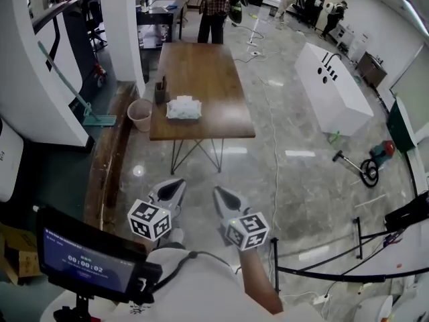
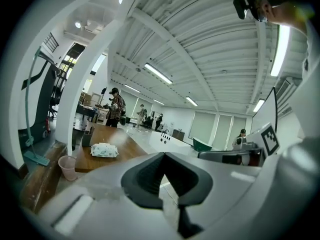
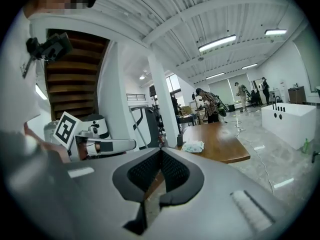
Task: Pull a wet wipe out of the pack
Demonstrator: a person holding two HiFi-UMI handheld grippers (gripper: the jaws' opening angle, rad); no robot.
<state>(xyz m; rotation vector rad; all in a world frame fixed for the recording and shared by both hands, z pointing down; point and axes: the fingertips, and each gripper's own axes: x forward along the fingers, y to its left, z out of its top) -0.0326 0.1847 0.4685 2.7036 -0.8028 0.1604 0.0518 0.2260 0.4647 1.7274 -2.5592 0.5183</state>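
Both grippers are empty. In its own view the left gripper (image 2: 163,154) has its dark pads pressed tip to tip with nothing between them, and the right gripper (image 3: 160,150) is closed the same way.

The head view shows the left gripper (image 1: 175,184) and right gripper (image 1: 222,194) side by side over the floor. The wet wipe pack (image 1: 184,108) lies well ahead of both, near the close edge of the wooden table (image 1: 201,62).

From the left gripper the pack (image 2: 104,150) sits ahead and to the left, with a pink bin (image 2: 67,167) on the floor nearer still. The right gripper view has no bin. There the pack (image 3: 193,146) is ahead and slightly right, a dark holder (image 3: 179,140) just to its left.

Only the head view shows the small screen (image 1: 87,260) by the left gripper.

Each gripper's own body covers the lower part of its view, so the floor under the jaws is hidden. The pack's print is too small to read, and I cannot tell whether its flap is open.
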